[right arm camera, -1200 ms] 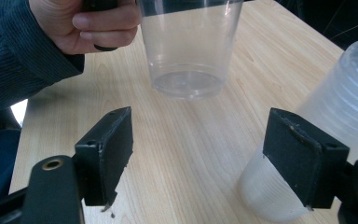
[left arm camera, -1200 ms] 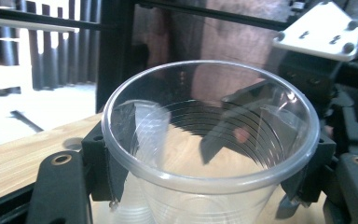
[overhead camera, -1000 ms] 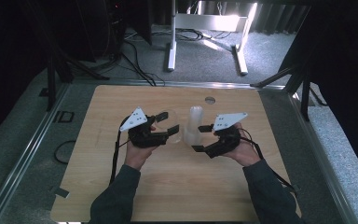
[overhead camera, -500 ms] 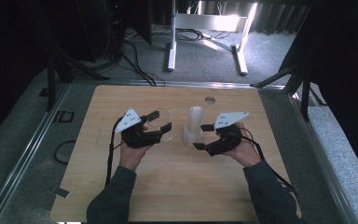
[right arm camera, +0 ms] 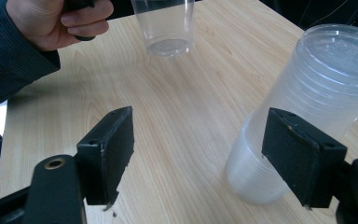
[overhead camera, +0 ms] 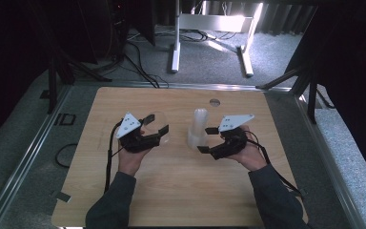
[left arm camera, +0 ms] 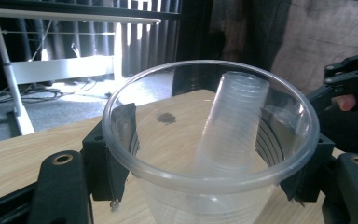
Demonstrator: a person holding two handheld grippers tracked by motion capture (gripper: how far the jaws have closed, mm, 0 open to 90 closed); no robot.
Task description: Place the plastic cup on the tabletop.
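Near the centre of the high view, a stack of clear plastic cups (overhead camera: 198,128) stands upside down on the wooden table (overhead camera: 181,191), leaning a little. Just left of it, a single clear cup (overhead camera: 156,125) is clasped between the jaws of the left gripper (overhead camera: 159,130), mouth turned toward that gripper's camera; in the left gripper view the cup's rim (left arm camera: 209,126) sits pinched by both black pads, the stack visible through its wall. At the stack's right side, the right gripper (overhead camera: 205,140) has its jaws spread wide, one beside the base of the stack (right arm camera: 307,116) and not closed on it. Upper left of the right gripper view shows the person's left hand (right arm camera: 56,21) with the held cup (right arm camera: 165,25) raised off the table.
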